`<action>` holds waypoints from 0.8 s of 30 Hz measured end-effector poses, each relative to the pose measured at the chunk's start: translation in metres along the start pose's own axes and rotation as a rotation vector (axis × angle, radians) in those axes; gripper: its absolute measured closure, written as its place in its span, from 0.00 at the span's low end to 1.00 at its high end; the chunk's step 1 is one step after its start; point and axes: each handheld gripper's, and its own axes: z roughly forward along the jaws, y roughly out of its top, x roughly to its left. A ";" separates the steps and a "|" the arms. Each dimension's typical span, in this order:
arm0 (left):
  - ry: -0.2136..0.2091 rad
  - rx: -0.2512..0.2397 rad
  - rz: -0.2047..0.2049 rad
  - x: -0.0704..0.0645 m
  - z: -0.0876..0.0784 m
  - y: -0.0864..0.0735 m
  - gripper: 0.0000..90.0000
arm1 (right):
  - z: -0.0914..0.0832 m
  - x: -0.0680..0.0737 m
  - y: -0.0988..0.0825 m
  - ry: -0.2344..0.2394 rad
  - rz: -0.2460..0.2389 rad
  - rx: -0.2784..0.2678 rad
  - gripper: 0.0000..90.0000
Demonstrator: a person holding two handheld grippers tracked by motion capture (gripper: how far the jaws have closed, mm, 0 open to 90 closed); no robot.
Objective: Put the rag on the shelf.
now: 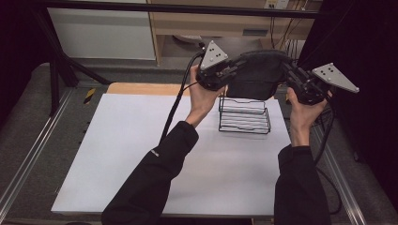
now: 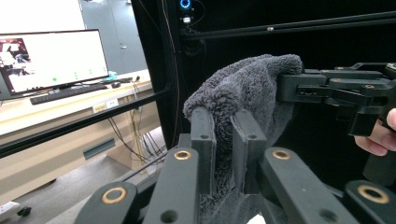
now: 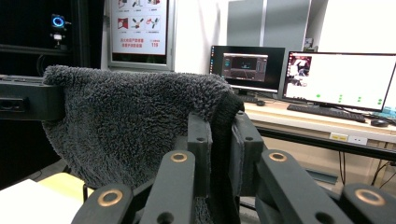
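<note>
A dark grey fluffy cloth hangs stretched between my two grippers, high above the table. My left gripper is shut on its left corner, and in the left gripper view the cloth is pinched between the black jaws. My right gripper is shut on the opposite corner; the right gripper view shows the cloth clamped at its jaws. Below the cloth, a black wire rack stands on the white table top.
A wooden strip runs along the table's far edge. Metal rails flank the table on both sides. Cables trail from the grippers. Monitors and a desk stand beyond the frame.
</note>
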 end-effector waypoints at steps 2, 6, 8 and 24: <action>-0.001 0.001 0.004 -0.001 -0.001 -0.002 0.89 | -0.002 0.001 -0.002 0.002 -0.001 -0.003 0.90; -0.004 0.005 0.007 -0.003 -0.003 -0.006 0.89 | -0.005 0.003 -0.006 0.003 -0.006 -0.007 0.90; -0.002 0.004 0.009 -0.005 -0.004 -0.009 0.89 | -0.007 0.003 -0.009 0.003 -0.008 -0.005 0.90; -0.025 0.020 0.000 -0.015 -0.010 -0.023 0.89 | -0.020 0.007 -0.026 0.012 0.006 -0.010 0.89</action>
